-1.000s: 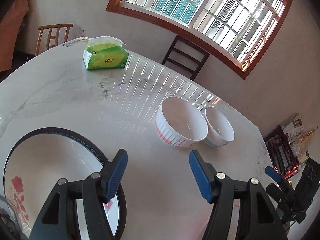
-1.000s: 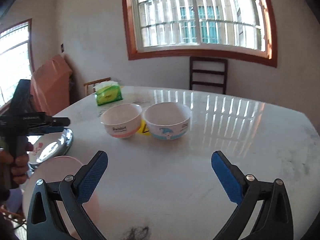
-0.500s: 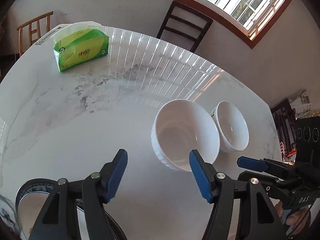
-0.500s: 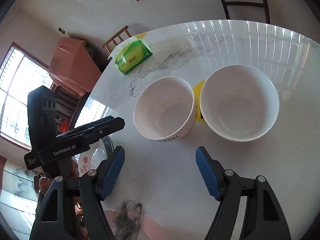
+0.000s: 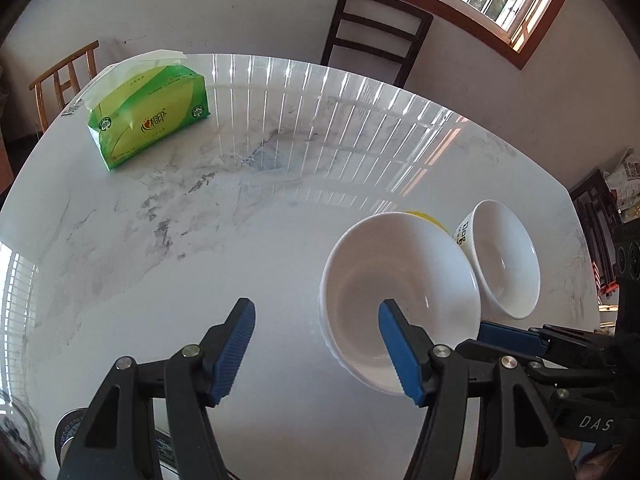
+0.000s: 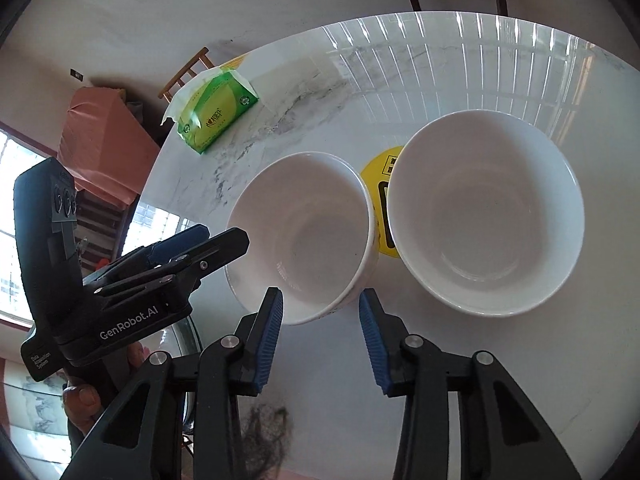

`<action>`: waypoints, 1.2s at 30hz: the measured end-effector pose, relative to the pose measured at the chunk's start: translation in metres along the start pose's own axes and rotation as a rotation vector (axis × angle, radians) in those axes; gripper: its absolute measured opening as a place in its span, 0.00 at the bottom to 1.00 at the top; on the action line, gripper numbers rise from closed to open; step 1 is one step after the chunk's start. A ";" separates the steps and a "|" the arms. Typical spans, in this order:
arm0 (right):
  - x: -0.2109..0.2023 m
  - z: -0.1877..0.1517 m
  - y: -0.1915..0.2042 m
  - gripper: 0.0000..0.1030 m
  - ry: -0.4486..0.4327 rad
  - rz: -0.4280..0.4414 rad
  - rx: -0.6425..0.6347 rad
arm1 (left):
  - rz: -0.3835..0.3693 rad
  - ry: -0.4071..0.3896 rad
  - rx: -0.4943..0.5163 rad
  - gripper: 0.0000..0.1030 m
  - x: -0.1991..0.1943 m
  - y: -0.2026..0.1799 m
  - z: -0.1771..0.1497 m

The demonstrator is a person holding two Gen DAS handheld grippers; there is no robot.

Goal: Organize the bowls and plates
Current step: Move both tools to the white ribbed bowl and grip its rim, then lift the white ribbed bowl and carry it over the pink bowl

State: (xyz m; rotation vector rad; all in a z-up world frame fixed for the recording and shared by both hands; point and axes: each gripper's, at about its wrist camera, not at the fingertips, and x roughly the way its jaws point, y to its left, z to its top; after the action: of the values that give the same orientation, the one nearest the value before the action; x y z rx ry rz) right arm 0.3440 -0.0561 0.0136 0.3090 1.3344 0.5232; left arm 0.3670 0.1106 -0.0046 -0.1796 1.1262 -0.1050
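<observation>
On a glossy marble desk (image 5: 168, 264), two wide claws (image 5: 316, 344) (image 6: 320, 336) are nearing slick, breakable bowls (image 6: 304, 236) (image 6: 484, 208), best gripped at the rim.

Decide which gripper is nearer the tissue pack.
Left. The left gripper hovers at the side of the bowl that faces the tissue pack. The right gripper sits at that bowl's near edge, farther from the pack.

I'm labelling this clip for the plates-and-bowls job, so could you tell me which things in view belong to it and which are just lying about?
Part of the job:
- left bowl, nearest both grippers
- right bowl, beside it
- plate at the table edge, mostly hidden
- left gripper and right gripper, both open

Just lying about:
- green tissue pack
- yellow sticker between the bowls
- dark chair
</observation>
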 end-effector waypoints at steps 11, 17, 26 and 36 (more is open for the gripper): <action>0.028 0.007 -0.001 0.29 0.035 -0.046 -0.001 | 0.121 0.042 0.005 0.10 0.029 -0.011 -0.002; 0.026 0.001 -0.007 0.26 0.041 -0.001 -0.005 | 0.114 0.023 -0.008 0.09 0.019 -0.011 -0.009; 0.020 -0.013 -0.005 0.25 0.038 0.032 -0.019 | 0.121 -0.022 -0.020 0.10 0.004 -0.016 -0.025; 0.013 -0.024 -0.001 0.25 0.034 0.044 -0.030 | 0.128 -0.048 -0.002 0.11 -0.014 -0.024 -0.040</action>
State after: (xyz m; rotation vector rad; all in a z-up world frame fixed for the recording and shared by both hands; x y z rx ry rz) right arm 0.3225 -0.0526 -0.0029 0.3066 1.3542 0.5866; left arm 0.3251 0.0860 -0.0046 -0.1115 1.0874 0.0140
